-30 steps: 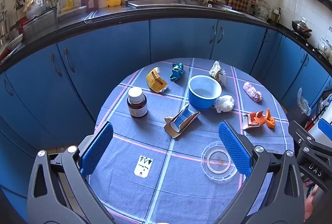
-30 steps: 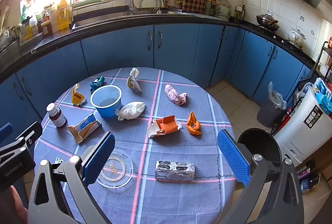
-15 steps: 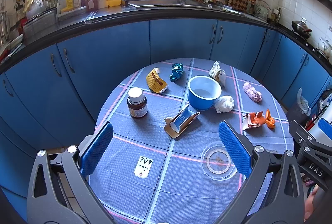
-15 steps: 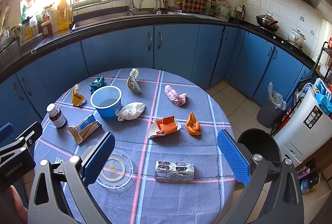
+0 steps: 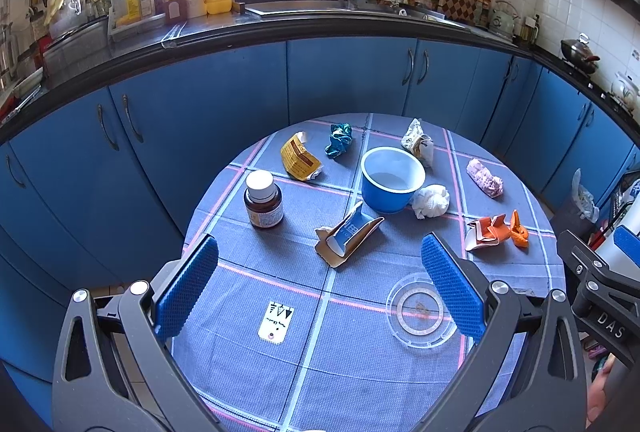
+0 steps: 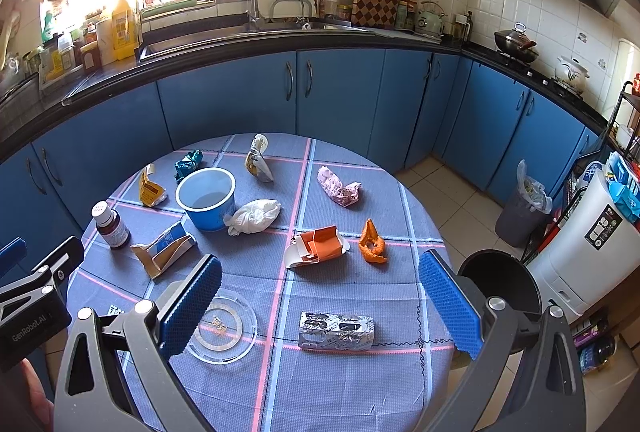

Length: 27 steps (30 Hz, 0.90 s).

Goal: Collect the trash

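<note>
Left wrist view: the left gripper hovers over the near edge of the round table, jaws spread wide, nothing between the blue pads. Inside that span, at about 7 o'clock on the tabletop, lies a small white tag; at 5 o'clock a clear plastic lid lies flat, partly behind the right-hand pad. Just past the fingertips, near the table's centre, sits a crushed blue-and-tan carton. A brown bottle with a white cap stands upright at 9 o'clock. A blue cup stands beyond the carton, with a white crumpled tissue touching its right side. A torn orange carton and an orange peel scrap lie at 3 o'clock. Farther off, a yellow wrapper and a teal foil wrapper lie at 11 o'clock, a cream wrapper at 12, a pink wrapper at 2.

Right wrist view: the right gripper is likewise spread wide and holds nothing. A silver foil pack lies between its pads near the table's front edge. Beyond the right-hand pad, off the table at 4 o'clock, stands a black bin on the floor. Blue cabinets run along the far wall.
</note>
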### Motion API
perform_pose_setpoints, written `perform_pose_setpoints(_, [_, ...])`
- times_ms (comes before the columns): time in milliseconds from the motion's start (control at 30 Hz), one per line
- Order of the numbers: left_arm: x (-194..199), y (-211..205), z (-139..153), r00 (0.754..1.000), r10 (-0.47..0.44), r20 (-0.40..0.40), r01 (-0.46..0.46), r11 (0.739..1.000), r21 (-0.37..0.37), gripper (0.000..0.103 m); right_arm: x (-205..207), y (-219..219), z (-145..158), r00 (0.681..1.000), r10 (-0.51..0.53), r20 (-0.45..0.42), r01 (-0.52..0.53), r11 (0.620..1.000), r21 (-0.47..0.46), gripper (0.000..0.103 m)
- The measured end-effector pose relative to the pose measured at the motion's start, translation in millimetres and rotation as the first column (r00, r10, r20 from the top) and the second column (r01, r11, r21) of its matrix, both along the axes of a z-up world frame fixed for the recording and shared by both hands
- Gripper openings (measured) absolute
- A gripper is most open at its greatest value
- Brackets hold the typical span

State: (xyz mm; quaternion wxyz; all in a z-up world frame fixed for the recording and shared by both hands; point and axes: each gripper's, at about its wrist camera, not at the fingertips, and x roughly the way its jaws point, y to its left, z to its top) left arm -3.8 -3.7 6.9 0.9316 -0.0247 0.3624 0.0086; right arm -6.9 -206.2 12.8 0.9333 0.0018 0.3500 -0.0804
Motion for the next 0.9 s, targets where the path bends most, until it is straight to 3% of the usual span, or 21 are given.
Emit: perform_pose_setpoints(900, [1.4, -0.6, 4.4, 1.0, -0.005, 0.005, 0.005, 1.0, 0.001, 0.1, -1.7, 1.3, 3.7, 1.0, 0.001, 0.006, -0.001, 1.0, -0.001, 0.096])
